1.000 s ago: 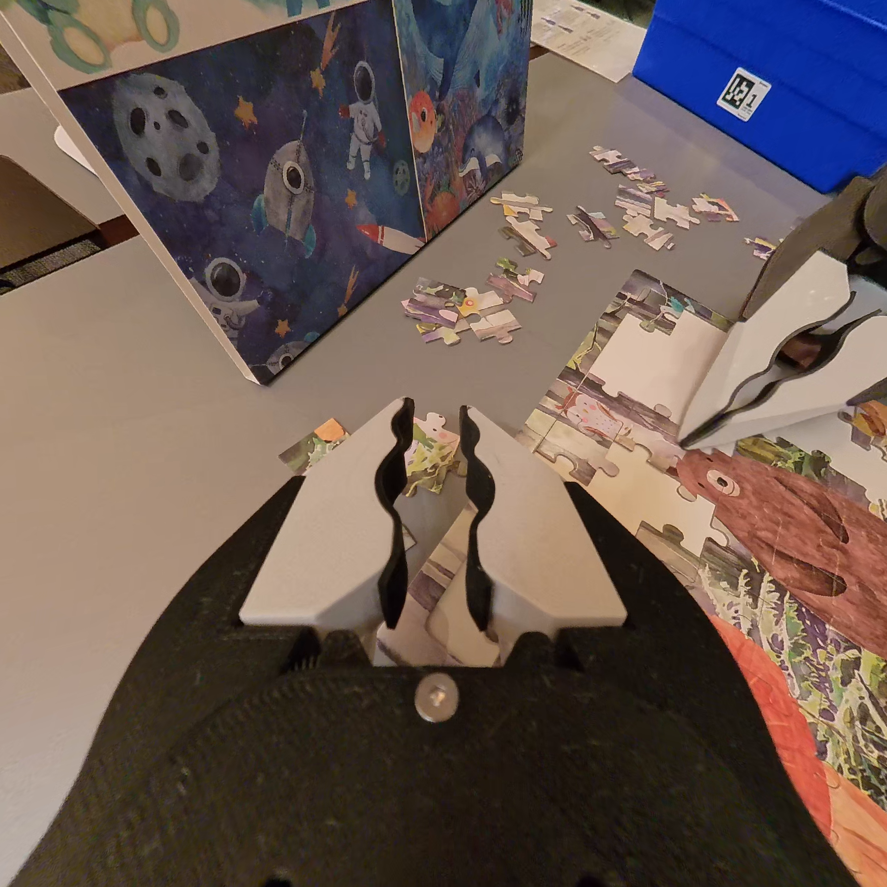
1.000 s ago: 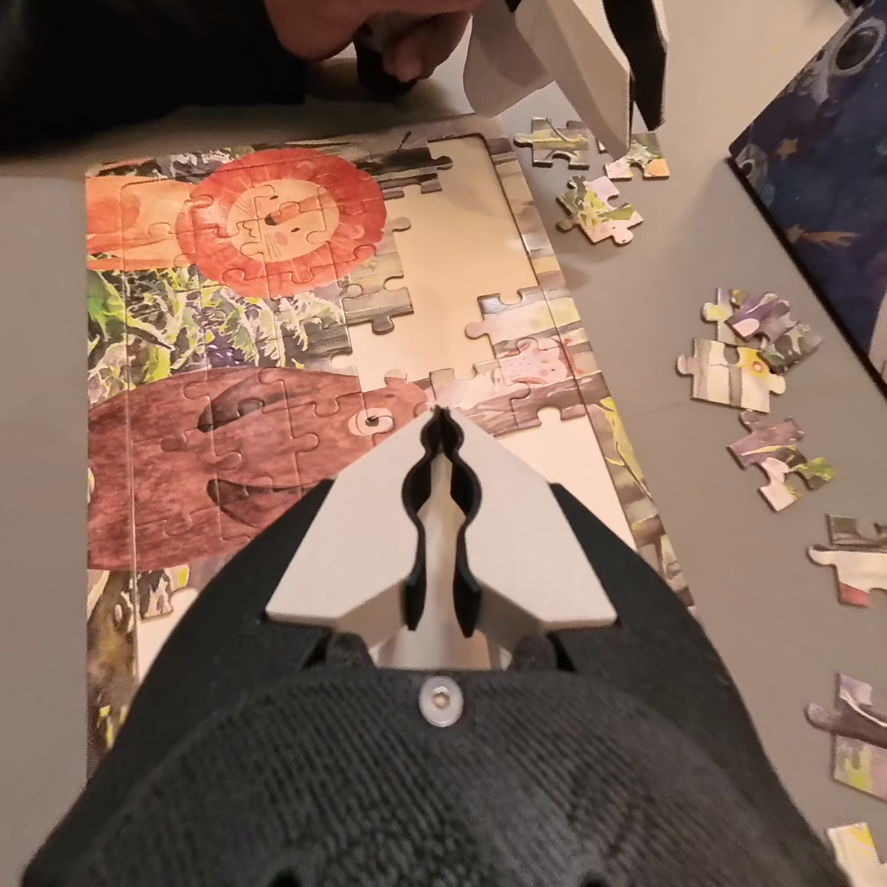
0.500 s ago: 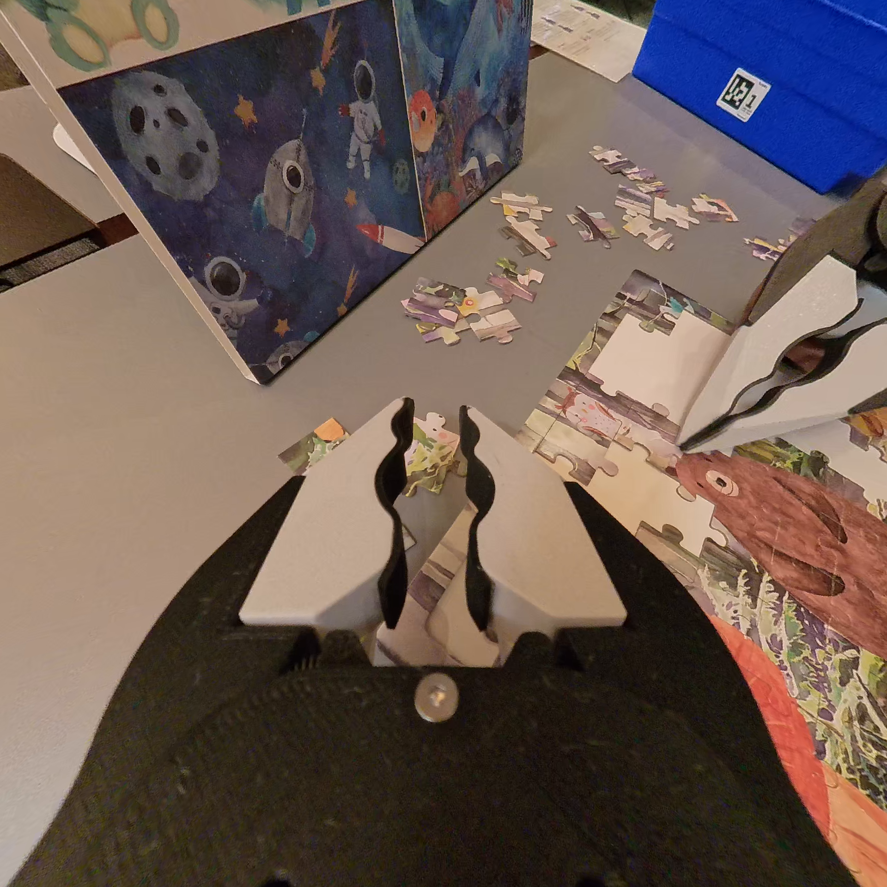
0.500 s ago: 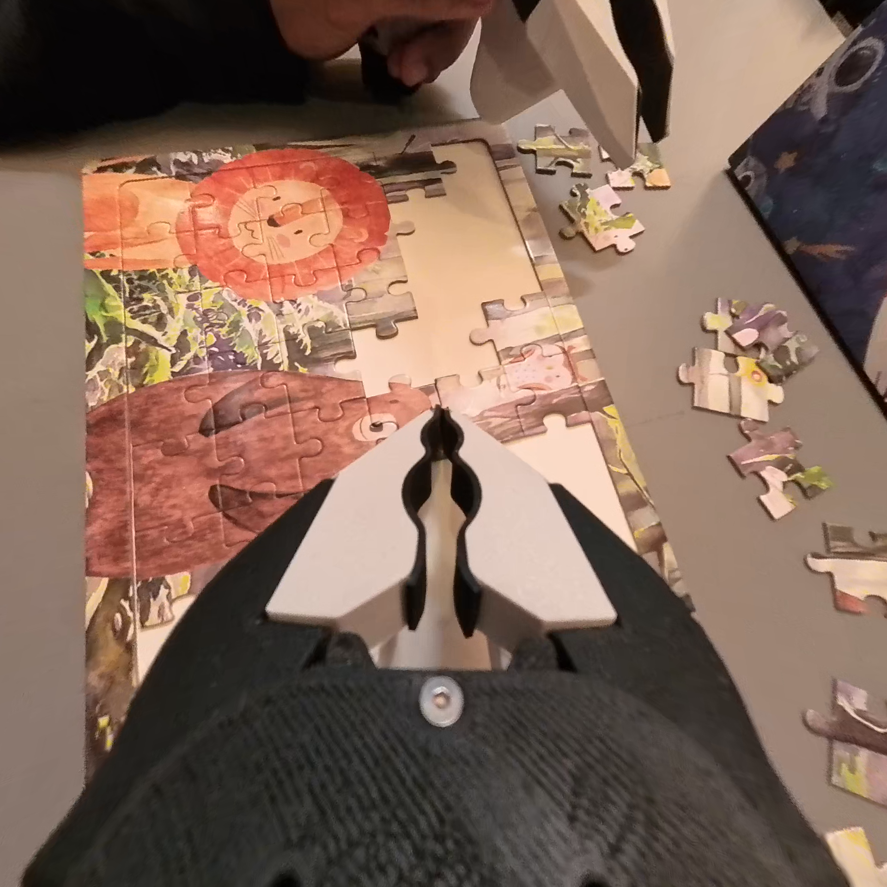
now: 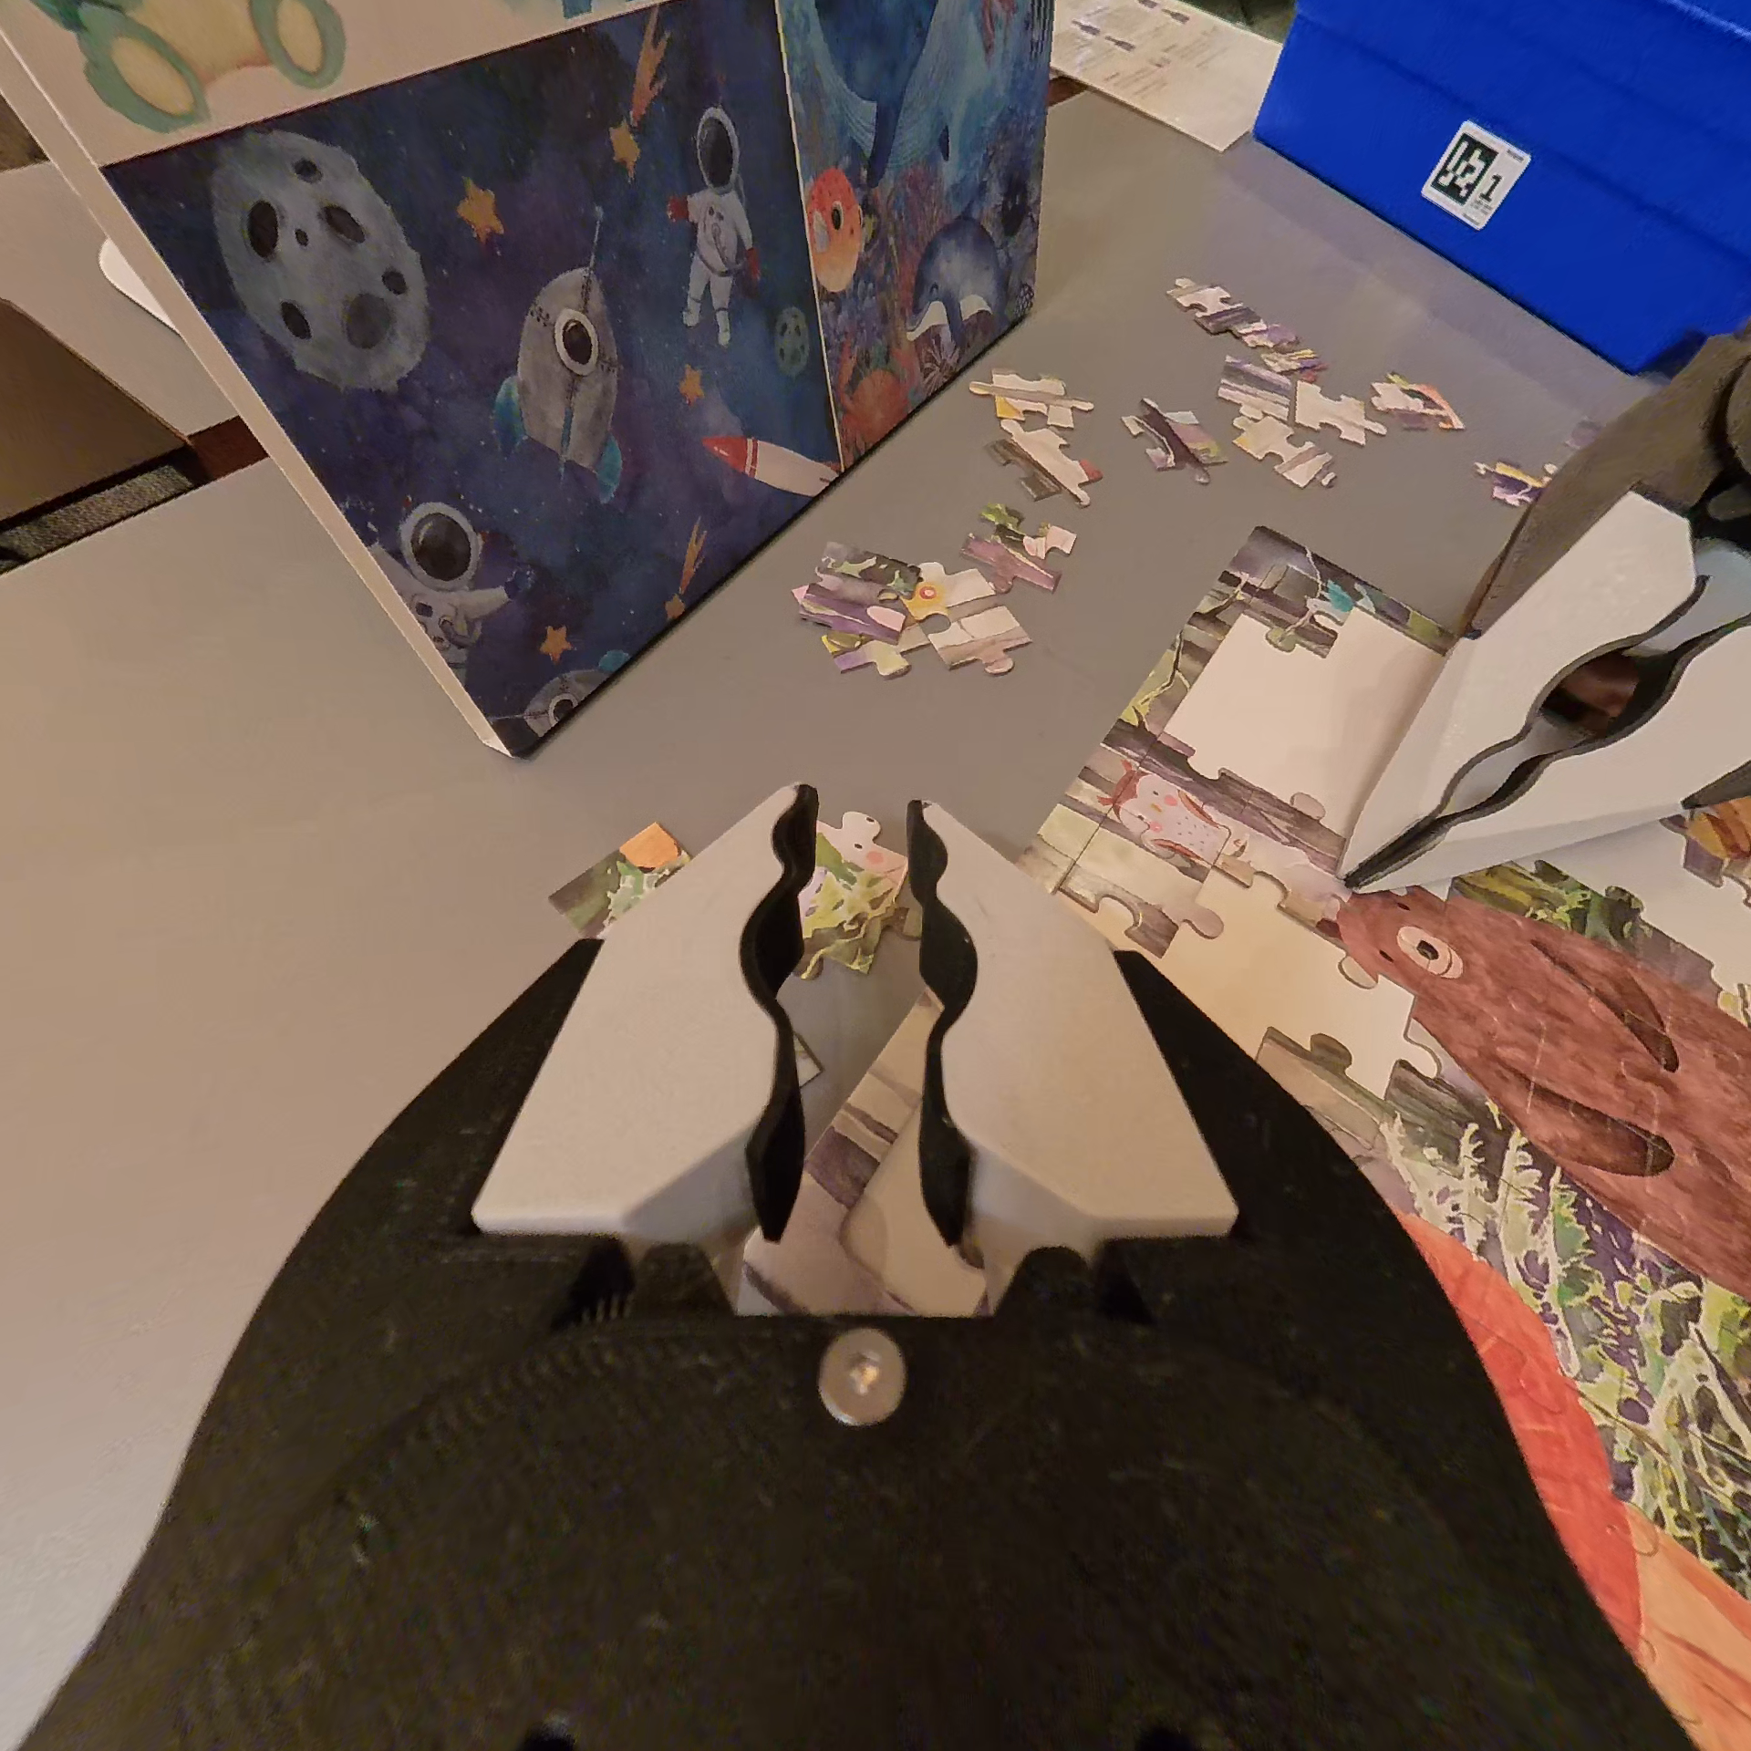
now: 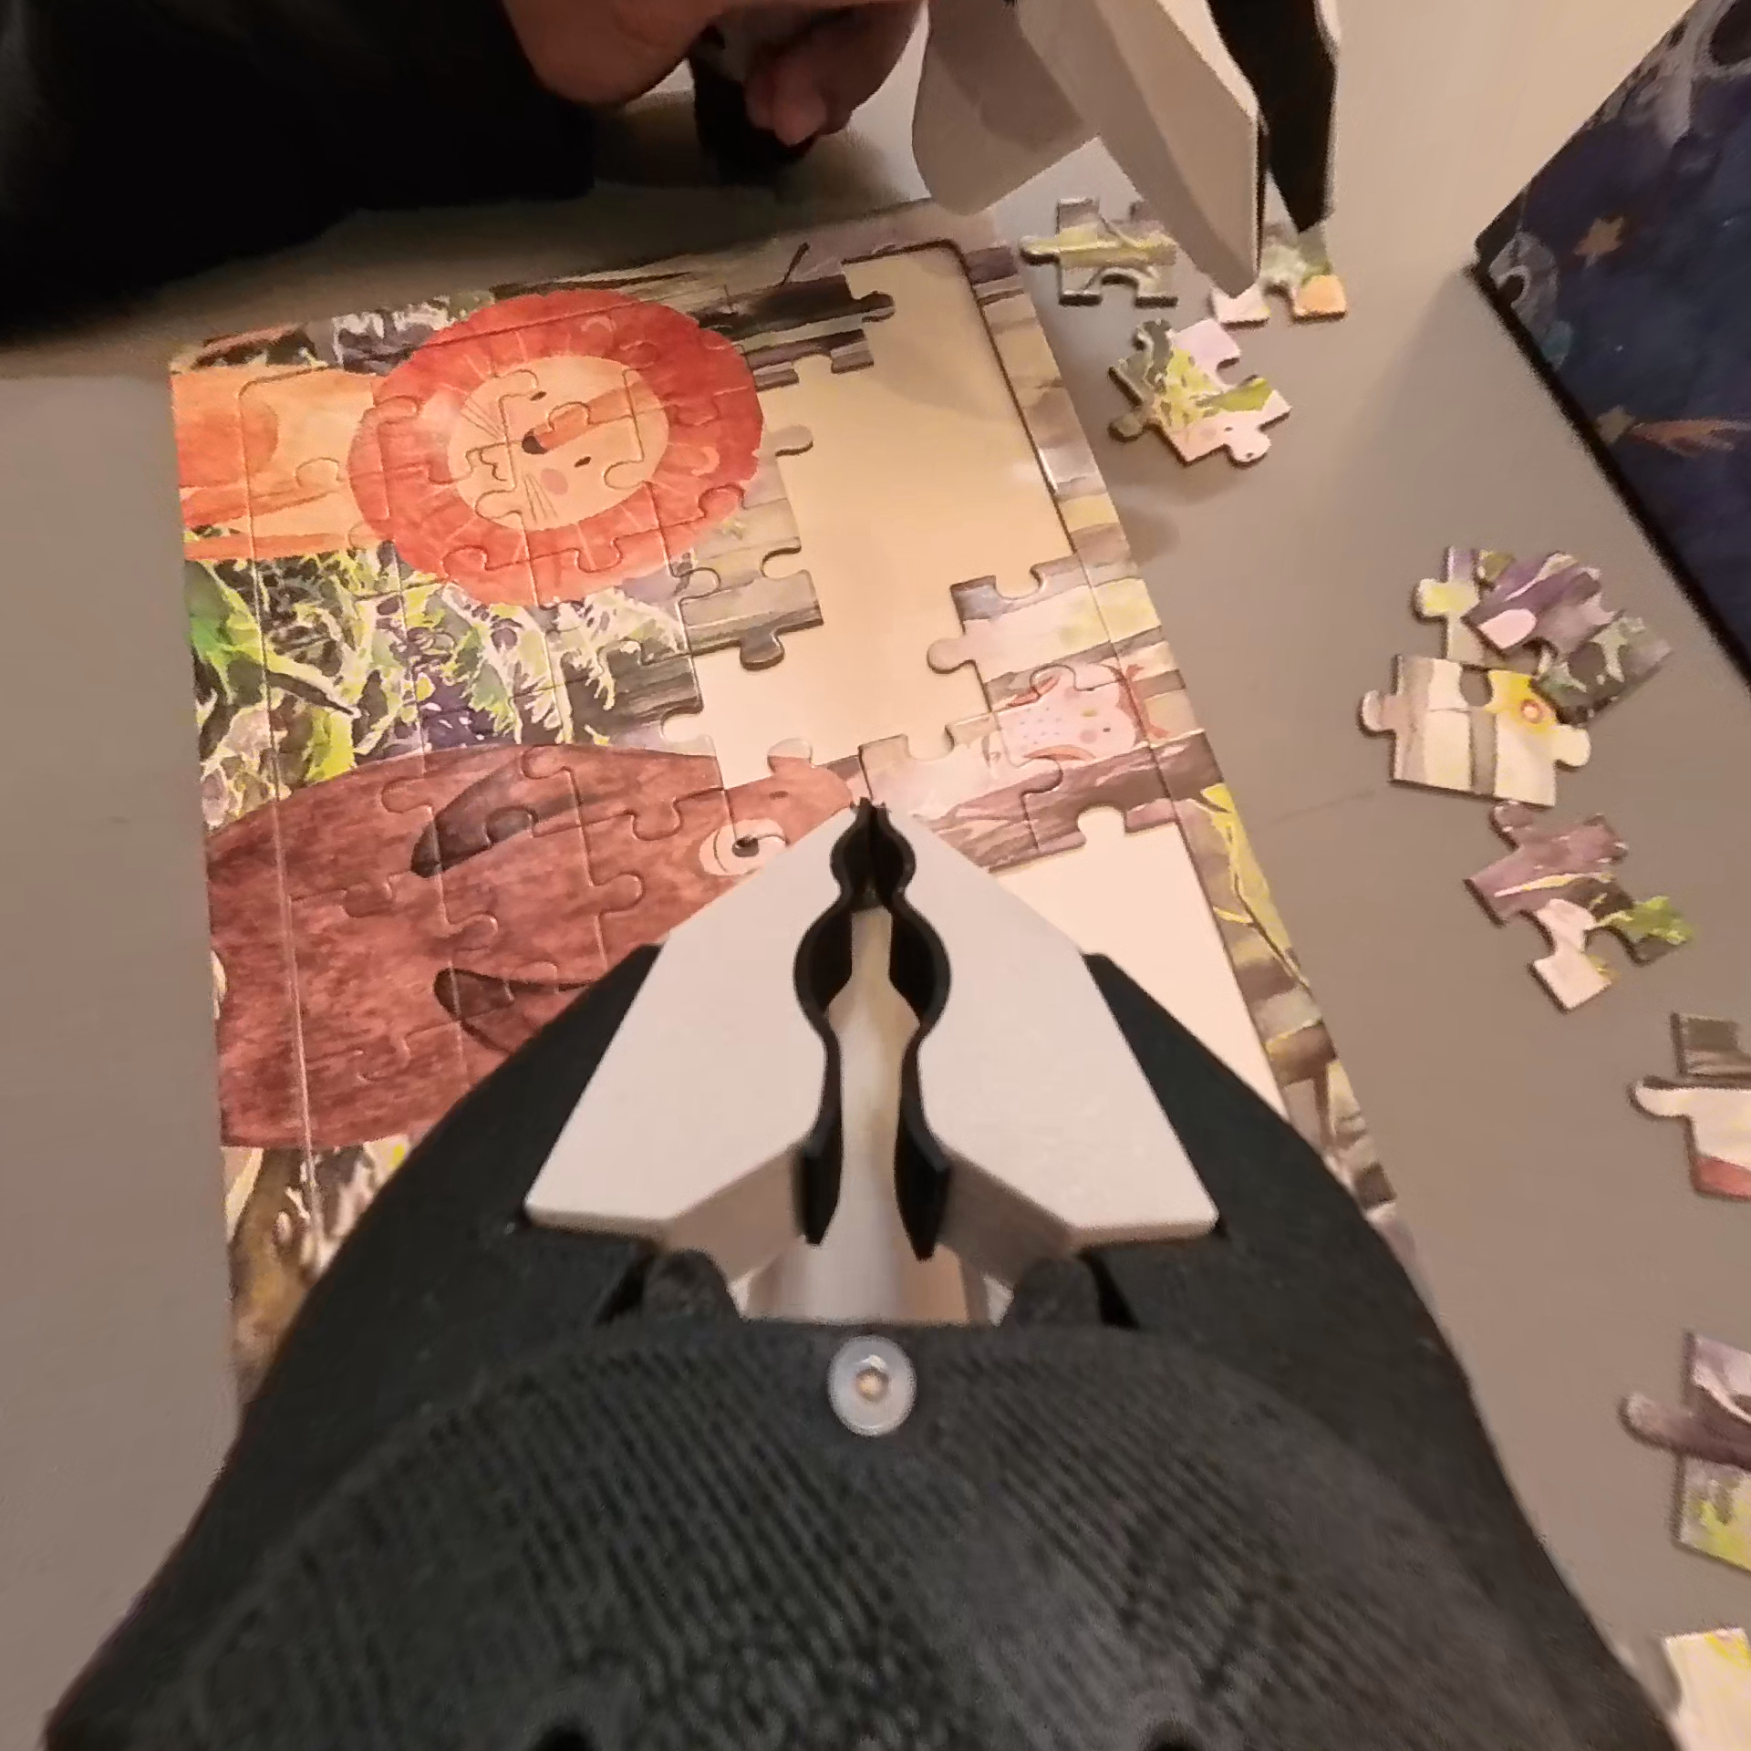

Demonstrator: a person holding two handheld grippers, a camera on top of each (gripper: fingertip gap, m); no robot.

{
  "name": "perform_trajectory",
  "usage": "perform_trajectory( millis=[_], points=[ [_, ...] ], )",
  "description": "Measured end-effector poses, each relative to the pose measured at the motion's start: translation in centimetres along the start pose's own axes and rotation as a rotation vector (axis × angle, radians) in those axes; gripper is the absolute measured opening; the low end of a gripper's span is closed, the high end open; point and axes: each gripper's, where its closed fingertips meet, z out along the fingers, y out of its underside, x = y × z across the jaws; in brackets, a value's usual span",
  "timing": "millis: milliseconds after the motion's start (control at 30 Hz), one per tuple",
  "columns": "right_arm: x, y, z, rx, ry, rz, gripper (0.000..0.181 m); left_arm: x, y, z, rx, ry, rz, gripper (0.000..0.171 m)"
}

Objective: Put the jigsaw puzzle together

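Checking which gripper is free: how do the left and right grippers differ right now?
The left gripper is open; the right gripper is shut. The left hangs over loose pieces beside the puzzle board; the right's tips sit over the board by the brown animal. Neither plainly holds a piece.

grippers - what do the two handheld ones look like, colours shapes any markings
The left gripper and right gripper look alike: a rough black printed body, rounded and wide, with a silver screw at its centre. Each has two pale grey wedge-shaped fingers tapering to a point, lined with wavy black pads. No cables or markings show. The person wears a dark sleeve.
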Motion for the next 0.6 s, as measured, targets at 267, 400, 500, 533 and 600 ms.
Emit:
perform_trajectory(
  millis=[267, 400, 500, 533, 600],
  points=[
    [0.12, -0.09, 0.07, -0.045, -0.145, 0.35, 0.0, -0.01, 0.04, 0.03, -0.003, -0.002, 0.001, 0.016],
    [0.16, -0.07, 0.15, -0.096, -0.097, 0.346, 0.0, 0.0, 0.07, 0.07, -0.006, -0.004, 0.006, 0.016],
    [0.16, -0.05, 0.17, -0.123, -0.07, 0.335, 0.0, 0.03, 0.11, 0.09, -0.009, -0.008, 0.012, 0.016],
    [0.16, -0.05, 0.17, -0.129, -0.06, 0.324, 0.0, 0.02, 0.12, 0.1, -0.009, -0.009, 0.014, 0.016],
    [0.2, -0.08, 0.19, -0.137, -0.031, 0.274, 0.0, 0.05, 0.14, 0.12, -0.011, -0.011, 0.018, 0.016]
  ],
)
